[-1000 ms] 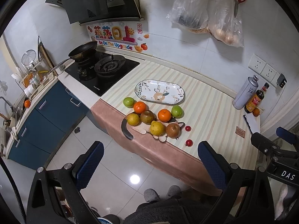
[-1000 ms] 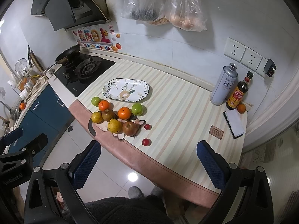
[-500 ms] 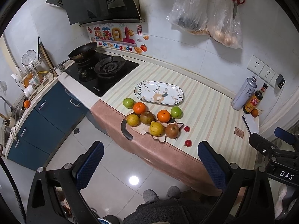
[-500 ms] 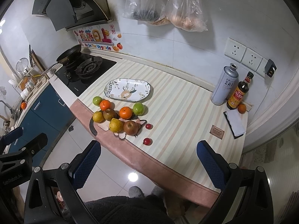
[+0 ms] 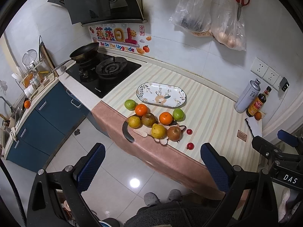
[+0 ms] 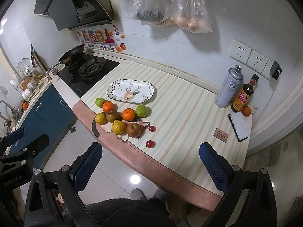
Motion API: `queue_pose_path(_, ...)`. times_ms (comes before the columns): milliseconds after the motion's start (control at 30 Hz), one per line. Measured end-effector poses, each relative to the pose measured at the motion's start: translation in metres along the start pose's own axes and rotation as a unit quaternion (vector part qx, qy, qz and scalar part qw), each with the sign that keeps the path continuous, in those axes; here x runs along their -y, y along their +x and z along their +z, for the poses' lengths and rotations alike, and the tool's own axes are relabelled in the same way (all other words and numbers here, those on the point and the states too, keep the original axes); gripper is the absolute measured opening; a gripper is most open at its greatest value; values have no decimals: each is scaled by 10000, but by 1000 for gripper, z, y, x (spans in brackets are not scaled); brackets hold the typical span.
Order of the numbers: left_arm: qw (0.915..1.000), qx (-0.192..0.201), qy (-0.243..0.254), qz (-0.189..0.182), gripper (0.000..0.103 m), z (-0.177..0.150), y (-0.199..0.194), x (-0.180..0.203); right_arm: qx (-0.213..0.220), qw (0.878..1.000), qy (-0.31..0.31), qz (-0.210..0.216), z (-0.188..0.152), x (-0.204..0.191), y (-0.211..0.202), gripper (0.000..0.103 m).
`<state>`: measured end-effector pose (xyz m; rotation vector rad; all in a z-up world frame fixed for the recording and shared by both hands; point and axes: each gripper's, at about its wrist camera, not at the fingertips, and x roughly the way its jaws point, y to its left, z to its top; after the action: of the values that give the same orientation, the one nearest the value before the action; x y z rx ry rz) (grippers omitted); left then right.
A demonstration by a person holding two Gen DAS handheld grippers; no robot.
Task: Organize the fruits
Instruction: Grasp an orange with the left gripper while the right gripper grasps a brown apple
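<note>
On the striped cream countertop [image 6: 185, 102]: an oval white ceramic plate with leaf and deer print [image 6: 131, 91], glossy, bare, lying flat beside the black gas hob [image 6: 89, 70]. Just in front of the plate, toward the counter's pink edge, a tight cluster of fruit: two smooth green apples [image 6: 141, 110], two dimpled orange tangerines [image 6: 128, 114], two rough yellow citrus fruits [image 6: 118, 127], one brownish pear-like fruit [image 6: 112, 115], one round red-brown apple [image 6: 133, 129]. Under several of them, a flat wooden animal-shaped board with a black curved tail [image 6: 124, 136], the tail overhanging the edge. Slightly apart to the right, two small shiny red cherry-like fruits [image 6: 150, 143].

Hanging on the tiled wall, two clear crinkled plastic bags [image 5: 208, 22], one with dark contents, one with pale round ones. At the far right, a grey metal can [image 6: 229, 87] and a dark glass sauce bottle [image 6: 243, 97], upright, side by side.

Held high above the floor, well short of the fruit: left gripper [image 5: 151, 168] with blue textured pads spread wide, nothing between; right gripper [image 6: 149, 167] likewise released and unloaded.
</note>
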<state>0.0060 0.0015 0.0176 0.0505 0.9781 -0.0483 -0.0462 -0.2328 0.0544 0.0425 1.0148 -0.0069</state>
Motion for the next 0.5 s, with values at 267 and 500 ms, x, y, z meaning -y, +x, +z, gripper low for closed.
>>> queue_pose_path(267, 10000, -17, -31, 16, 103, 2, 5, 3, -25, 9999, 53, 82, 5, 4, 8, 103)
queue_pose_path(500, 9970, 340, -156, 670, 103, 15, 42, 1, -184, 9967, 435, 653, 19, 26, 60, 103)
